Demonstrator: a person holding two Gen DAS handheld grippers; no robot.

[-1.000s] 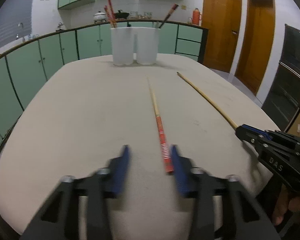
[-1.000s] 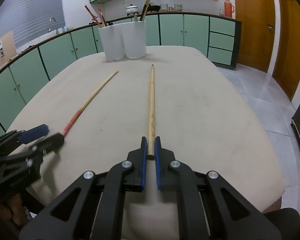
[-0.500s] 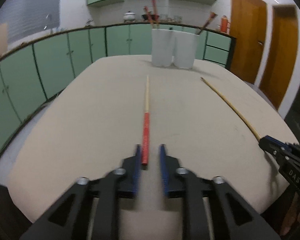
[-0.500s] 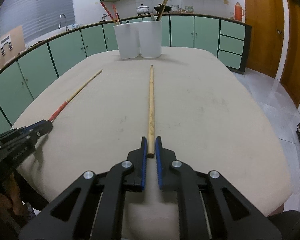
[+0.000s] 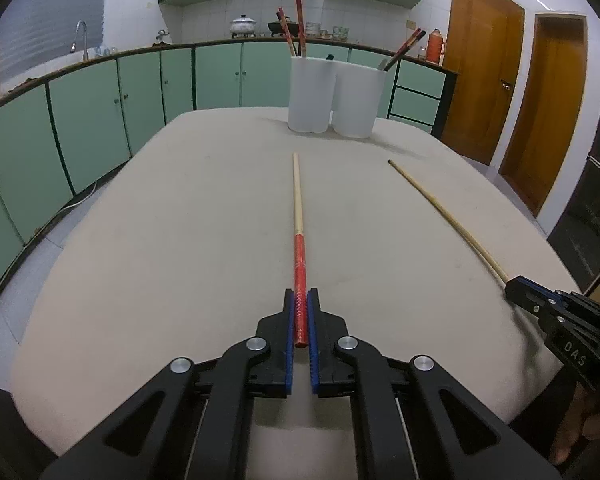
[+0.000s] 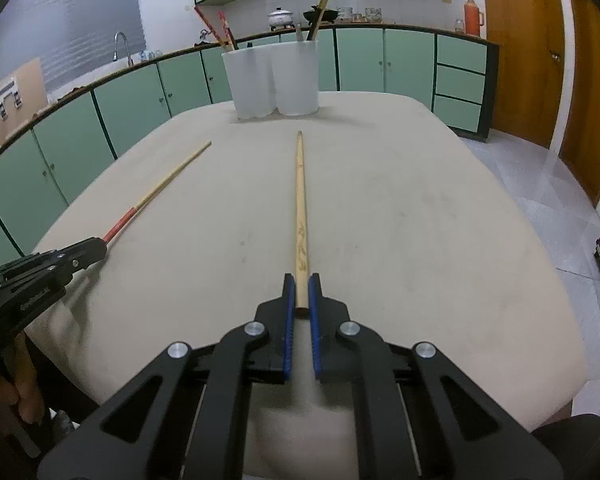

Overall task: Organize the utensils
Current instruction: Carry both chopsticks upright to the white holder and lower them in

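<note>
The left gripper (image 5: 300, 300) has just been closing, and its blue pads now clamp the red end of the red-handled chopstick (image 5: 299, 216). That chopstick runs straight ahead from the jaws, its pale tip aimed toward the two white holders (image 5: 334, 98) at the far end of the beige worktop (image 5: 160, 240). Whether the stick still lies on the worktop along its length or is lifted off cannot be told.

The right gripper (image 6: 299, 286) is closed on the thick end of the plain wooden chopstick (image 6: 300, 200), which bears dark markings near the gripped end and also points toward the holders (image 6: 276, 80).

The two chopsticks lie well apart, roughly side by side, the red-handled one to the left. Each gripper shows at the edge of the other's view, with a hand (image 6: 8, 392) under the left one.

The holders stand touching each other. The left one carries red chopsticks (image 5: 294, 26) leaning up and out; the right one carries dark-ended sticks (image 5: 404, 48) tilted to the right. Behind the worktop runs a row of green cabinets (image 5: 100, 120), and wooden doors (image 5: 484, 80) stand at the right.
</note>
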